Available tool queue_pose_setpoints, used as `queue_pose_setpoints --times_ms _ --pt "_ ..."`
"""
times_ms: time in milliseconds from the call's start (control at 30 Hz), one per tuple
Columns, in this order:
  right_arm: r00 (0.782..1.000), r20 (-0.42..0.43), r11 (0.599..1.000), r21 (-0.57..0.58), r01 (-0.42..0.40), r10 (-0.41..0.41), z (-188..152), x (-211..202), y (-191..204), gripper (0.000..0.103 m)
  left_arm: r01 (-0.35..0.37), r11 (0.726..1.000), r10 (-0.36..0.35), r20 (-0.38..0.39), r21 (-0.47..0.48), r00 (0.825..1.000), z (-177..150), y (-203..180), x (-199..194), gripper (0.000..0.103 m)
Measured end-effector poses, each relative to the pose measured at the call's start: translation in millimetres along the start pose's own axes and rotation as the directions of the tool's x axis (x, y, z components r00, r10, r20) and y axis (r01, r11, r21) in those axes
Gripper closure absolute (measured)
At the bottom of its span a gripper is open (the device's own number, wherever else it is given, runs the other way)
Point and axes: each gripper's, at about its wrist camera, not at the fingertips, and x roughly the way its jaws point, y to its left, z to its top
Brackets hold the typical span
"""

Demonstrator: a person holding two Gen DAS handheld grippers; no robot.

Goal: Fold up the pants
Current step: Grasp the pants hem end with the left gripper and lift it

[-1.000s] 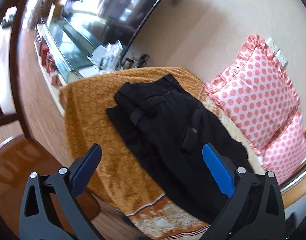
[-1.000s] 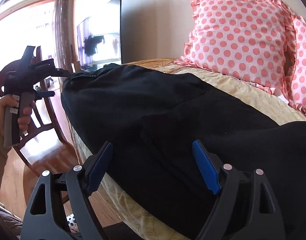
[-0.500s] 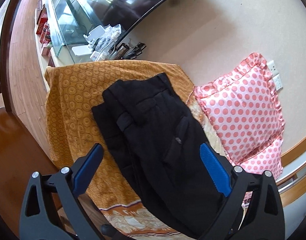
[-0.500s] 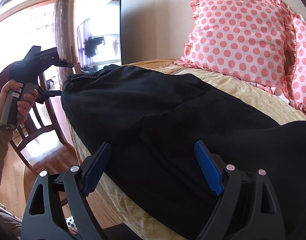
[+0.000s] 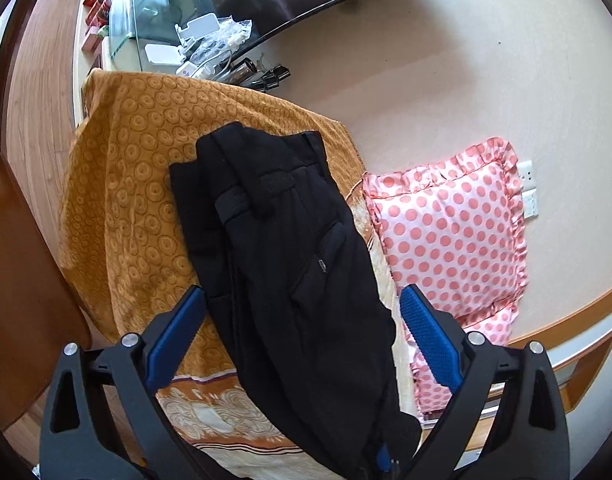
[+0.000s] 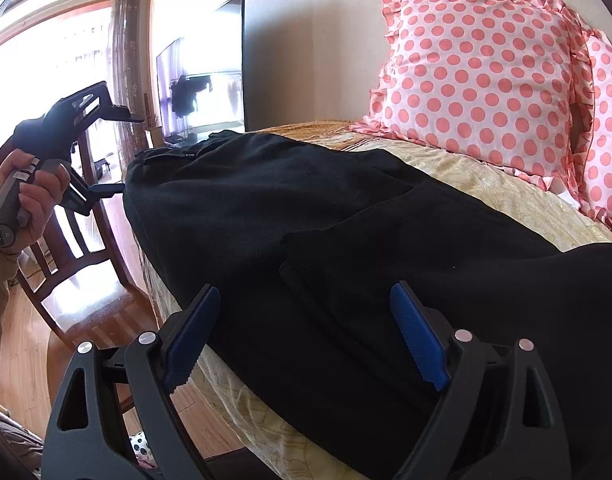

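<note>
Black pants (image 5: pixel 290 264) lie lengthwise on a bed with an orange patterned cover (image 5: pixel 138 168), waistband at the far end. My left gripper (image 5: pixel 302 320) is open and empty, held above the pants and looking down on them. In the right wrist view the pants (image 6: pixel 306 232) fill the middle, with one layer folded over another. My right gripper (image 6: pixel 306 320) is open and empty, low at the near bed edge, just above the cloth. The left gripper (image 6: pixel 94 148) also shows there, held in a hand at the far left, jaws apart.
Pink polka-dot pillows (image 5: pixel 450 236) (image 6: pixel 478 68) lean on the wall beside the pants. A TV (image 6: pixel 202 84) and a glass stand with clutter (image 5: pixel 194 40) lie past the bed's far end. A wooden chair (image 6: pixel 78 264) stands by the bed's left side.
My left gripper has risen and tilted down, so its view now looks more steeply onto the pants. My right gripper has barely moved. Both stay open.
</note>
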Motion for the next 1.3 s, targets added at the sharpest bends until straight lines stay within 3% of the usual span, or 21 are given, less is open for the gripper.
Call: queue_pose_setpoints --times_ms 100,233,400,567,633,700,733,833,933,1067,1133,1267,1300 --pt "1.0 0.001 1.0 -0.002 -0.001 0.001 0 0 0 0.013 0.049 0.998 -0.05 -0.023 -0.045 0.998 0 1 7 0.007" --pt "1.0 0.001 1.0 -0.001 -0.001 0.001 0 1 0 0.013 0.016 1.0 -0.016 -0.005 -0.013 1.0 1 -8 15 0.011" --pt "1.0 0.002 1.0 -0.005 -0.003 0.003 0 0 0 0.013 -0.039 0.998 0.04 0.016 -0.041 0.999 15 0 24 0.037" --pt "1.0 0.01 1.0 -0.005 -0.005 0.005 -1 0 1 0.013 -0.039 0.995 0.04 0.002 -0.094 0.999 27 7 28 0.045" --pt "1.0 0.015 1.0 0.0 -0.003 0.003 -1 -2 1 0.012 -0.06 0.993 0.061 0.002 -0.104 0.998 29 8 29 0.053" --pt "1.0 0.024 1.0 0.008 -0.001 0.0 -1 -5 -1 0.01 -0.083 0.99 0.084 0.004 -0.118 0.996 29 12 30 0.082" --pt "1.0 0.03 1.0 0.013 0.001 -0.001 -2 -8 -3 0.009 -0.089 0.989 0.09 0.005 -0.117 0.996 28 13 31 0.085" --pt "0.999 0.045 1.0 0.028 0.009 -0.01 -3 -16 -9 0.009 -0.124 0.99 0.126 0.029 -0.067 0.992 24 8 28 0.09" --pt "0.998 0.066 0.998 0.058 0.014 -0.018 -5 -27 -18 0.009 -0.182 0.981 0.174 0.098 0.074 0.98 15 -22 22 0.093" --pt "0.993 0.111 0.994 0.102 0.027 -0.038 -8 -53 -33 0.009 -0.227 0.92 0.176 0.18 0.319 0.968 -11 -86 19 0.094" --pt "0.989 0.136 0.992 0.123 0.038 -0.055 -11 -66 -41 0.009 -0.218 0.865 0.146 0.189 0.452 0.971 -33 -125 22 0.095" --pt "0.977 0.184 0.98 0.187 0.071 -0.105 -18 -100 -62 0.008 -0.105 0.745 0.042 0.11 0.658 0.993 -92 -202 35 0.095" --pt "0.973 0.193 0.974 0.209 0.086 -0.128 -22 -111 -70 0.007 -0.071 0.729 0.022 0.08 0.681 0.997 -103 -215 38 0.095"
